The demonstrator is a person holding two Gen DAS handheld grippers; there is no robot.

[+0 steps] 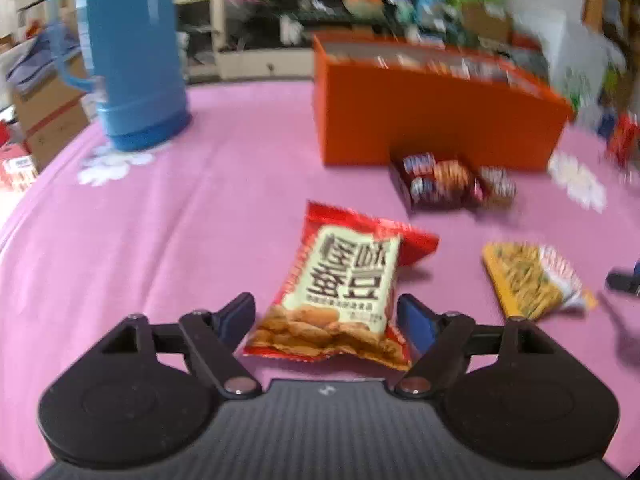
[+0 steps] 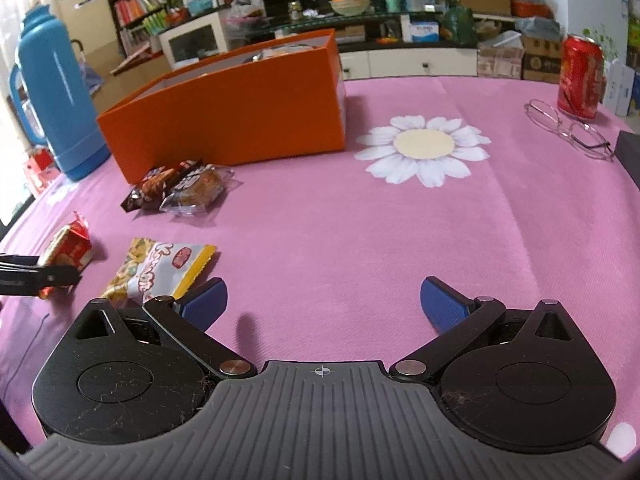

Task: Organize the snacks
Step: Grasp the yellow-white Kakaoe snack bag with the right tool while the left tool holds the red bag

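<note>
**Gripper poses**

Left gripper (image 1: 326, 316): tilted downward, jaws partly apart, a packet between the blue pads (image 1: 416, 322); contact cannot be told. Right gripper (image 2: 323, 304): tilted downward, jaws spread wide, nothing between its pads (image 2: 442, 302).

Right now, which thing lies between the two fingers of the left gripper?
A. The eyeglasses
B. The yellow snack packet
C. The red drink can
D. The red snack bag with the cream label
D: in the left wrist view the red snack bag lies between the fingers of the left gripper, while the yellow snack packet lies apart on the pink tablecloth.
</note>
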